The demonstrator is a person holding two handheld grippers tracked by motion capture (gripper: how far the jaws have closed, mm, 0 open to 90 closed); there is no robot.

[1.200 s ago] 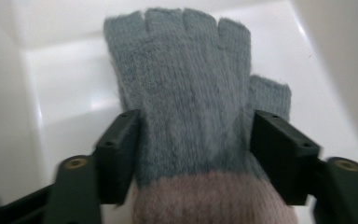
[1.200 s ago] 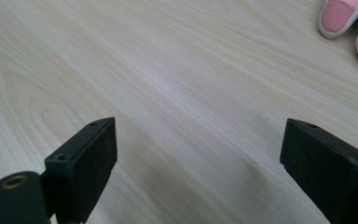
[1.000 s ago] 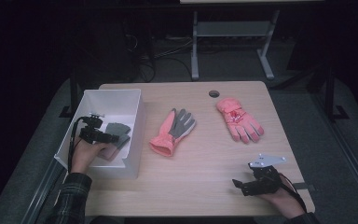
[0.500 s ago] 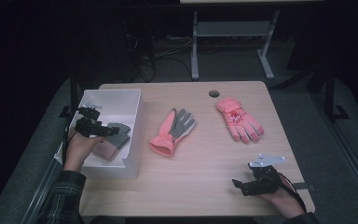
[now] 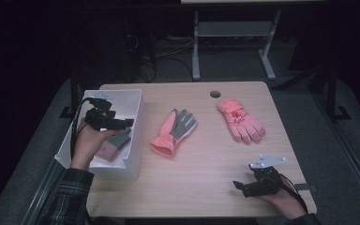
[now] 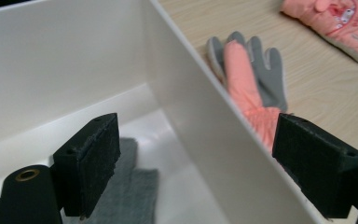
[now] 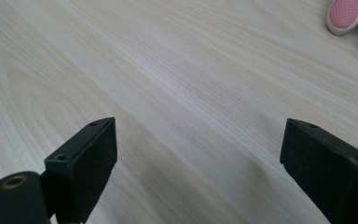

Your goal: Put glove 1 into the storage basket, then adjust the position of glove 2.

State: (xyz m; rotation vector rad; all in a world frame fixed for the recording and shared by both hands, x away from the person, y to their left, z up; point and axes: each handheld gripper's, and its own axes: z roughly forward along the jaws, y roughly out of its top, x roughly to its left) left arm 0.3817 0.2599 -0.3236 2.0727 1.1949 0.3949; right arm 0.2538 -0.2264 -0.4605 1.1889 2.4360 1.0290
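The left gripper (image 5: 124,123) is hanging over the white plastic box (image 5: 136,101) at the left side of the table. Its two black jaws are spread wide apart and are holding nothing. In the left gripper view one jaw is sitting inside the box and the other is sitting past the box wall, over the table side. Down in the box, a grey knit glove (image 6: 126,196) is lying flat on the white floor, just under the jaw that is inside. From the high view the grey glove (image 5: 117,140) is lying near the right wall of the box, partly under the person's left hand (image 5: 88,140).

Just outside the box, a pink and grey glove (image 5: 173,131) is lying on the light wooden table (image 5: 206,187), close to the box wall but not touching it. Farther right, a puffy pink winter glove (image 5: 240,119) is lying near the round hole in the table top.

The right gripper (image 5: 236,185) is resting low over the near right part of the table, well apart from the gloves. Its jaws are spread wide too, with bare wood between them. The tips of the puffy pink glove (image 7: 352,16) are peeking in at the top corner of the right gripper view.
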